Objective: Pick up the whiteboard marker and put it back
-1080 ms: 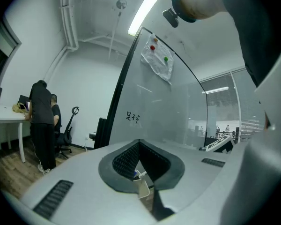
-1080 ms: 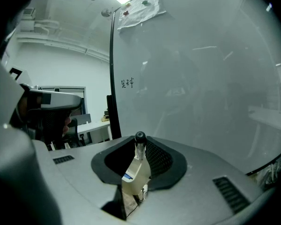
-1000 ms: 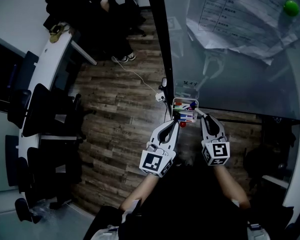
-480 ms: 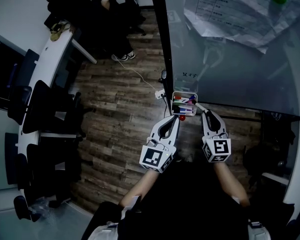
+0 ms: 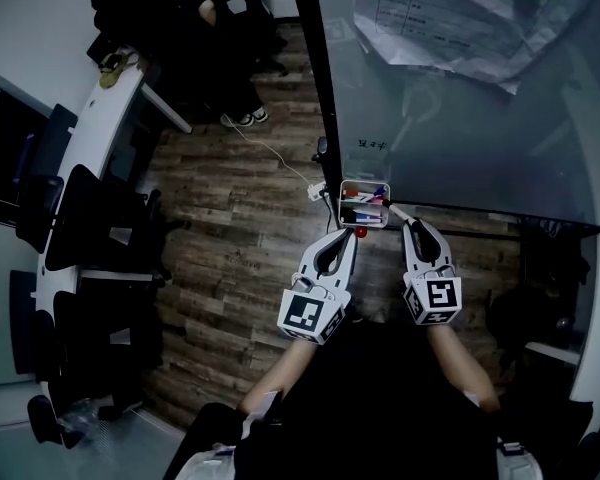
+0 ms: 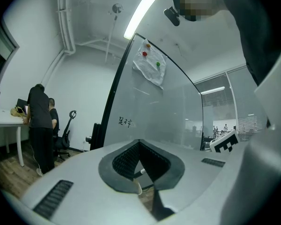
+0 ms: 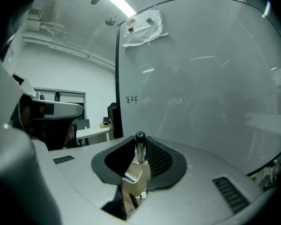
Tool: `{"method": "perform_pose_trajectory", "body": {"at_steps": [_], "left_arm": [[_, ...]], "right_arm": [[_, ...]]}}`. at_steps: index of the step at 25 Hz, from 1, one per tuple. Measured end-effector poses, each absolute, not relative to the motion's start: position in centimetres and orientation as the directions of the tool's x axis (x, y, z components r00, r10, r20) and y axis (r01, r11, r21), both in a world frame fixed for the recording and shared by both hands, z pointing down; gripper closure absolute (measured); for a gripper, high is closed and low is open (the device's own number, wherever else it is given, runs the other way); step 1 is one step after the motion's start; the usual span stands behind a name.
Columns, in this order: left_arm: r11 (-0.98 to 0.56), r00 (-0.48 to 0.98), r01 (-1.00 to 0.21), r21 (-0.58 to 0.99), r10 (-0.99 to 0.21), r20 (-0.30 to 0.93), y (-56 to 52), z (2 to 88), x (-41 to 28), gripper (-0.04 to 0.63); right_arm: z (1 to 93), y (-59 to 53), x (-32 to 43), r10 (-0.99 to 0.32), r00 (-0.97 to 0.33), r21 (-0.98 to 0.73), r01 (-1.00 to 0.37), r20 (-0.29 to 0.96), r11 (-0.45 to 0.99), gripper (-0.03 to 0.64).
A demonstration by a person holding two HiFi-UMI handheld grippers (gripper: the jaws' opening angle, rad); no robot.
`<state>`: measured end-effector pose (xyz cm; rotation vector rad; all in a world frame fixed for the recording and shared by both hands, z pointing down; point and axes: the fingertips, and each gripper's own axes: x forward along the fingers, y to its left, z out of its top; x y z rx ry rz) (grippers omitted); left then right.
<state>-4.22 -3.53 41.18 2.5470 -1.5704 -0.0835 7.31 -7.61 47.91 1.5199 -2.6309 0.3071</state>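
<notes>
Glass whiteboard point(image 5: 460, 118) fills 12 to 2 o'clock. Marker tray point(image 5: 343, 206) at its lower edge, 11 o'clock of right gripper point(image 5: 398, 215). Right gripper pinches whiteboard marker point(image 7: 139, 146), cap toward 12. Left gripper point(image 6: 139, 165) pressed together, empty. Best: line marker over free slot, lower, then release.

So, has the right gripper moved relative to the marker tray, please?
No, not visibly: the right gripper, shut on the marker, sits by the tray's right corner as before.

Black-capped whiteboard marker point(image 7: 140, 148) upright between fingers point(image 7: 162, 161)
</notes>
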Motion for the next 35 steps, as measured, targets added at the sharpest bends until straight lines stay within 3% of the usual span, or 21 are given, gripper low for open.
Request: {"method": "perform_pose_trajectory", "body": {"at_steps": [23, 35], "left_arm": [[-0.470, 0.477, -0.870, 0.152, -0.879, 0.011, -0.8, 40.5, -1.4, 0.589], [-0.481, 0.492, -0.868, 0.124, -0.867, 0.077, 0.9, 41.7, -0.5, 0.589]], "right_arm": [[42.6, -1.3, 9.7, -0.843, -0.530, -0.156, -0.843, 0.089, 0.514, 0.537], [42.3, 0.8, 9.8, -0.837, -0.541, -0.172, -0.835, 0.082, 0.523, 0.537]]}}
